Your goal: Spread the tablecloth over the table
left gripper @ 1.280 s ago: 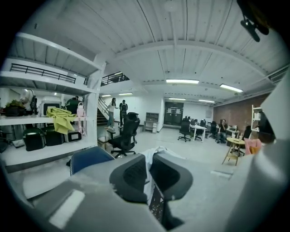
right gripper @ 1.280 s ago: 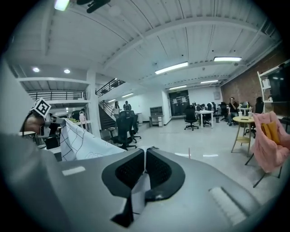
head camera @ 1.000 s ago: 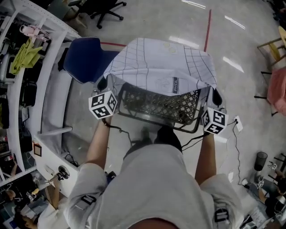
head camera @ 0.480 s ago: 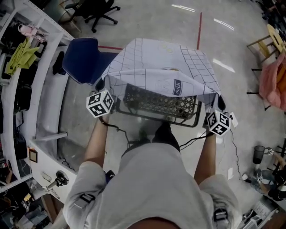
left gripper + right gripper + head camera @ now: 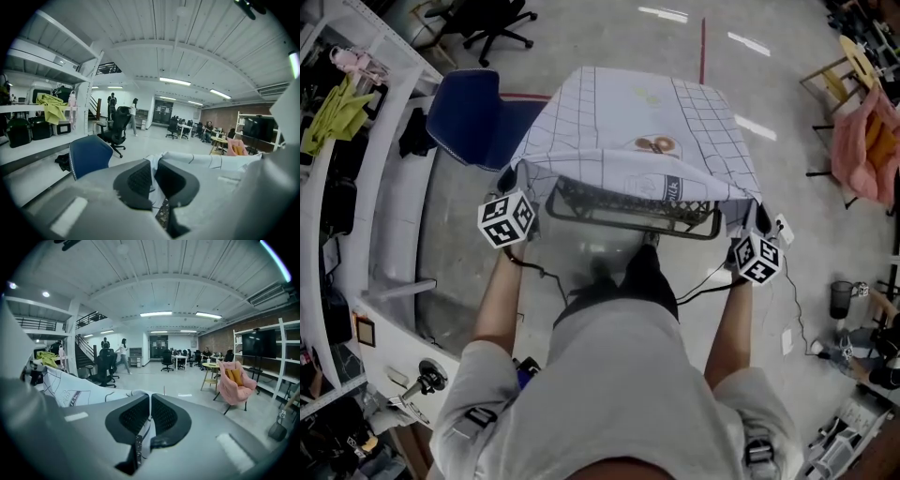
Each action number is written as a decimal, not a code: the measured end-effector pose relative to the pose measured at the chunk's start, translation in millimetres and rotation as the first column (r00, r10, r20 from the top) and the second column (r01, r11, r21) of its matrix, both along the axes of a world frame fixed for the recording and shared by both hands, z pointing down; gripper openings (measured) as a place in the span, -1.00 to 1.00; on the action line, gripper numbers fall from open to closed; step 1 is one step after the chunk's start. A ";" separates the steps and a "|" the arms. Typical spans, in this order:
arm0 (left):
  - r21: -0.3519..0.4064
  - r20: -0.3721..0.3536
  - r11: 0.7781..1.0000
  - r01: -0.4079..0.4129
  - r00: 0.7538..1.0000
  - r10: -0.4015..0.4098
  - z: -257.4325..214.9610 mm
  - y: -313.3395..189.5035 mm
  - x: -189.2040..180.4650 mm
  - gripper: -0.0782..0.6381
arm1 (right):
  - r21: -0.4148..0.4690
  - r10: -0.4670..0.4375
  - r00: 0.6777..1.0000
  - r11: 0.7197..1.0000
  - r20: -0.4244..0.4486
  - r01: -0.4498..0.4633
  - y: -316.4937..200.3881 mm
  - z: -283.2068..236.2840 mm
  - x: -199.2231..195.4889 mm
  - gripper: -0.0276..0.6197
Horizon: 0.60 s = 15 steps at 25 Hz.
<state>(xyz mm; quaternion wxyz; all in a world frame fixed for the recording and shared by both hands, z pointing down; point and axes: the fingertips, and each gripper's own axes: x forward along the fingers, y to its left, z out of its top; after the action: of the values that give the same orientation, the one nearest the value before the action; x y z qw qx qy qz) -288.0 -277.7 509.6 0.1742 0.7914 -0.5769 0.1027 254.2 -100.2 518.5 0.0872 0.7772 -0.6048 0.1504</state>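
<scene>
A white tablecloth (image 5: 628, 122) with a dark grid and printed pictures hangs stretched over a table, whose black mesh edge (image 5: 628, 208) shows under the near hem. My left gripper (image 5: 510, 178) is shut on the cloth's near left corner; in the left gripper view the fabric (image 5: 153, 180) is pinched between the dark pads. My right gripper (image 5: 759, 217) is shut on the near right corner, and in the right gripper view the cloth (image 5: 149, 409) runs between its closed pads. The table top itself is hidden by the cloth.
A blue chair (image 5: 473, 117) stands at the table's left. White shelving (image 5: 356, 187) with boxes and a green cloth runs along the left side. Pink fabric hangs on a chair (image 5: 862, 131) at the far right. Cables (image 5: 792, 309) lie on the floor.
Both grippers have carried the cloth forward, away from the person. The cloth now covers more of the table, and less of the black mesh shows under the near hem.
</scene>
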 end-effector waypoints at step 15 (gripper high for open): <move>-0.020 -0.019 0.999 0.025 0.999 -0.026 16.0 63.3 -27.2 -0.72 | -0.017 -0.081 0.996 0.997 -0.037 0.081 44.8 -4.3 -11.7 -0.89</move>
<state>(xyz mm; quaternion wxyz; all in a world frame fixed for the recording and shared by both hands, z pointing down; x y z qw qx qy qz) -315.2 -214.4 525.7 0.1891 0.7831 -0.5842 0.0986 242.5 -55.4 514.2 0.1106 0.7540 -0.6329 0.1370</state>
